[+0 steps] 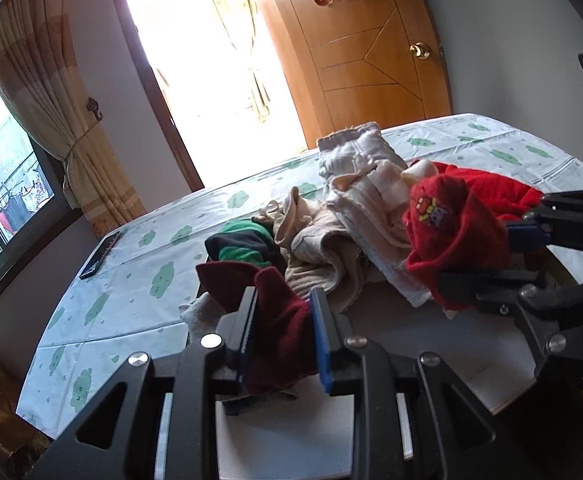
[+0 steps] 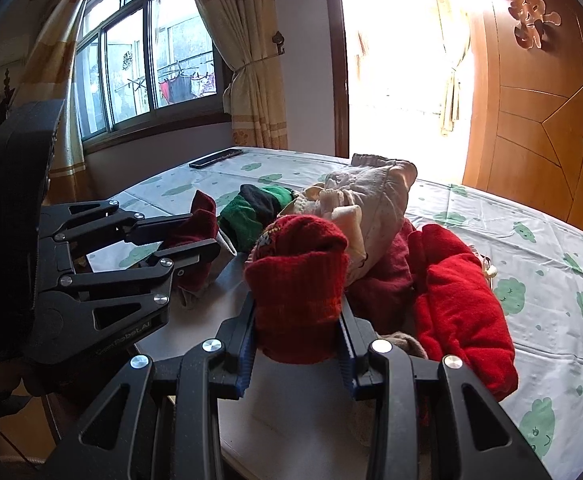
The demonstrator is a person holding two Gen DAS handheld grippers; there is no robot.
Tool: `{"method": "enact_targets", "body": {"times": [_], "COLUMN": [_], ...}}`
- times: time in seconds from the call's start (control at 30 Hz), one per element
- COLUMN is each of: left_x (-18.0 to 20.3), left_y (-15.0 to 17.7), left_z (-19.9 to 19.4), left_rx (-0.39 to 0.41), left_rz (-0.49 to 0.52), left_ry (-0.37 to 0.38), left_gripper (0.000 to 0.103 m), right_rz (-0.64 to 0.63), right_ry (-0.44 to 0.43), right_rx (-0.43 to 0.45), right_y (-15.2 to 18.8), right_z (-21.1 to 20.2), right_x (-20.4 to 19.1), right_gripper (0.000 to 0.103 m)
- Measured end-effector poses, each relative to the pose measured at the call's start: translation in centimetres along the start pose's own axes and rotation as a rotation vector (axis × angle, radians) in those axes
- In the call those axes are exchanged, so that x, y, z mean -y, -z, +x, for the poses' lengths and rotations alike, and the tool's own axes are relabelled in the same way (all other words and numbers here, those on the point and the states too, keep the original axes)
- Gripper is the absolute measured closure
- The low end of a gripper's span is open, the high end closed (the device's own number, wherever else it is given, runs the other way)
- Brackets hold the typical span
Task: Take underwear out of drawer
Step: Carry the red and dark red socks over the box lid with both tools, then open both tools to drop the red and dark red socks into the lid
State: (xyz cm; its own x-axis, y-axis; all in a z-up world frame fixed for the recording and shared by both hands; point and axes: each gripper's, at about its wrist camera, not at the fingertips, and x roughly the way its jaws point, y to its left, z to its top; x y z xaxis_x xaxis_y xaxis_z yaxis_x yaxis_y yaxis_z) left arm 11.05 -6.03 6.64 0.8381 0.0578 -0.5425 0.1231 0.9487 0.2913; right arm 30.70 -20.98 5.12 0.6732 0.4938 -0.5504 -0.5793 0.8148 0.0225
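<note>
both grippers already have cloth in them. the left gripper [image 1: 283,320] is clamped on a dark red piece [image 1: 279,328], its pads pinching a thick fold, and the right gripper [image 2: 297,332] is clamped on a bright red knit piece [image 2: 297,280] with a small embroidered patch. both pieces sit at the near edge of a loose heap [image 1: 331,240] of underwear: beige, white, green and black items piled on a grey-white surface [image 2: 291,420] beside the bed [image 1: 131,272]. (no drawer walls can be made out, so i cannot tell whether that surface is a drawer or a top.)

the stuff looks light, soft and limp. it will sag and trail rather than hold its shape, and knit fibres may snag neighbours and drag them along. nothing fragile, nothing slippery. the best hold is likely a bunched fold or a thick hem, deep between the pads, as both grips seem to be now; a thin single layer at the tips could slide out on a lift.
</note>
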Motion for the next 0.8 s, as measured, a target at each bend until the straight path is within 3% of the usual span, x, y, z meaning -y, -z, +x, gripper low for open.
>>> {"method": "enact_targets", "body": {"times": [0.4, 0.67, 0.8], "left_x": [0.7, 1.9, 2.6], "left_y": [0.6, 1.3, 1.3], "left_z": [1.5, 2.3, 2.6], "left_rx": [-0.056, -0.092, -0.100], "left_rz": [0.038, 0.089, 0.118], "left_ry": [0.014, 0.021, 0.013], "left_gripper": [0.079, 0.075, 0.074], "right_rz": [-0.133, -0.172, -0.144], "right_ry": [0.032, 0.020, 0.013], "right_rx": [-0.087, -0.192, -0.196], "right_y": [0.9, 2.1, 2.0], "right_z": [1.6, 3.5, 3.7], "right_x": [-2.0, -2.6, -2.3], "right_gripper": [0.066, 0.065, 0.064]}}
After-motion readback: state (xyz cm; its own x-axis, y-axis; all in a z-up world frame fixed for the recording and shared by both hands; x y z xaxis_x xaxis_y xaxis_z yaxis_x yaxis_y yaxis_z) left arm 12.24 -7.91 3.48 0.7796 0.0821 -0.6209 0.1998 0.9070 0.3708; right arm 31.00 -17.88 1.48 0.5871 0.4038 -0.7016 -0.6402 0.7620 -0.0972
